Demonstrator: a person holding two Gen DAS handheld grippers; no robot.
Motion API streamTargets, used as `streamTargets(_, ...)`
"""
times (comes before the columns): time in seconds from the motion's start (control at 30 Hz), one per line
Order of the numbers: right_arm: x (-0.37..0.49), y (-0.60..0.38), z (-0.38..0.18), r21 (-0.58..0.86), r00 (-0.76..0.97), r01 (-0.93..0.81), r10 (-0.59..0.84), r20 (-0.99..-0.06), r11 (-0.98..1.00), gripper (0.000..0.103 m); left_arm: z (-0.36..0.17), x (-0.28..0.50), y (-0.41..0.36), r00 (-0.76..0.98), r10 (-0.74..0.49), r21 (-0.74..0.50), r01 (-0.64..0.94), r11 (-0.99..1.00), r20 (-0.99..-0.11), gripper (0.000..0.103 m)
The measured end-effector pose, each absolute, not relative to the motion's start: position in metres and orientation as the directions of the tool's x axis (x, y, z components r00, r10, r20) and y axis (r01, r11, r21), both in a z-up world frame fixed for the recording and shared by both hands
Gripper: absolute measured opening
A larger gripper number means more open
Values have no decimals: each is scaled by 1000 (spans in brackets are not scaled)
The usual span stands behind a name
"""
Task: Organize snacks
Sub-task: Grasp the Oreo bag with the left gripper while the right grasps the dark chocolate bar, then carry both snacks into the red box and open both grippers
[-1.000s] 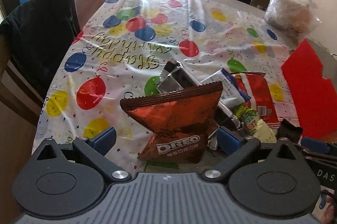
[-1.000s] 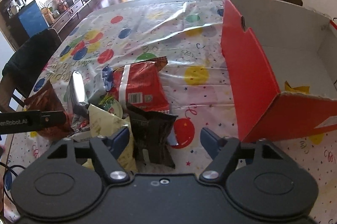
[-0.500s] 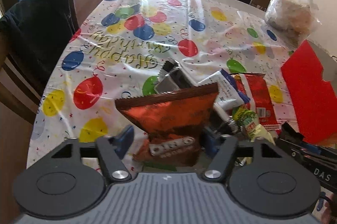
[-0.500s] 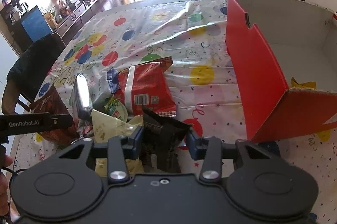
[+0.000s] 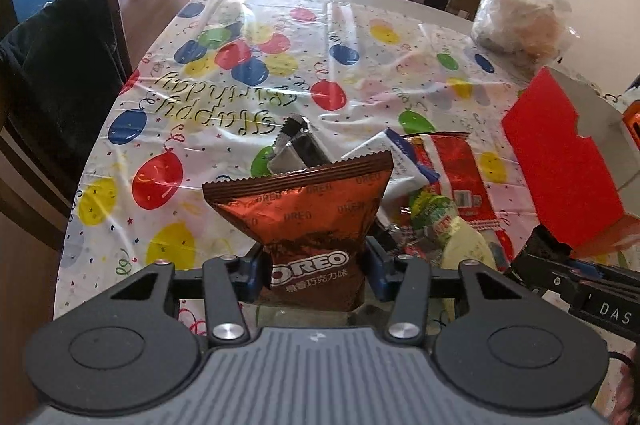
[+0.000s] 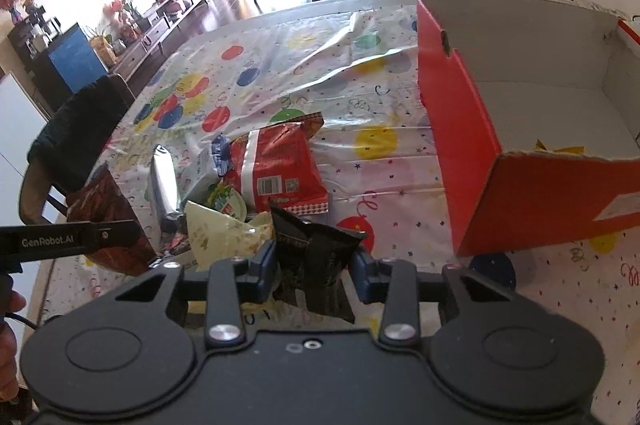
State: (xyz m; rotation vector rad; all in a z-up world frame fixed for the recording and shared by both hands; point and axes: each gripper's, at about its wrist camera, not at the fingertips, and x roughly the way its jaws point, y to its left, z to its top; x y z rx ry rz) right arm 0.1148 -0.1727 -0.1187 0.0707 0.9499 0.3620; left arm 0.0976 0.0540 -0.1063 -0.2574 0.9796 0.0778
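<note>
A copper-brown Oreo packet (image 5: pixel 308 221) stands upright at lower centre of the left wrist view, pinched at its waist. A crumpled black snack packet (image 6: pixel 316 257) sits lower centre in the right wrist view, likewise squeezed. A red open box (image 6: pixel 452 129) fills the right.

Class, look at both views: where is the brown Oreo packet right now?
The brown Oreo packet stands centre-front in the left wrist view, pinched in the left tool, just left of the snack pile.

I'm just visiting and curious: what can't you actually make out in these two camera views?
- Red box: its far right end is cut off by the right wrist view's edge.
- Black packet: print too blurred; the right hand-held gripper hides its bottom.
- Oreo packet: the left hand-held gripper hides its lower end.
</note>
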Motion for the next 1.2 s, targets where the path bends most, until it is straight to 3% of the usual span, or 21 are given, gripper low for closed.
streamTargets(0.6, 97, -224, -55, 267, 563, -262, 372, -738, 927, 37, -48, 78, 13, 570, -112, -180, -64, 982, -814, 48)
streamTargets(1.2, 142, -308, -21, 238, 632, -223, 326, -703, 945, 37, -2, 130, -89, 552, -236, -205, 118, 972, -800, 48)
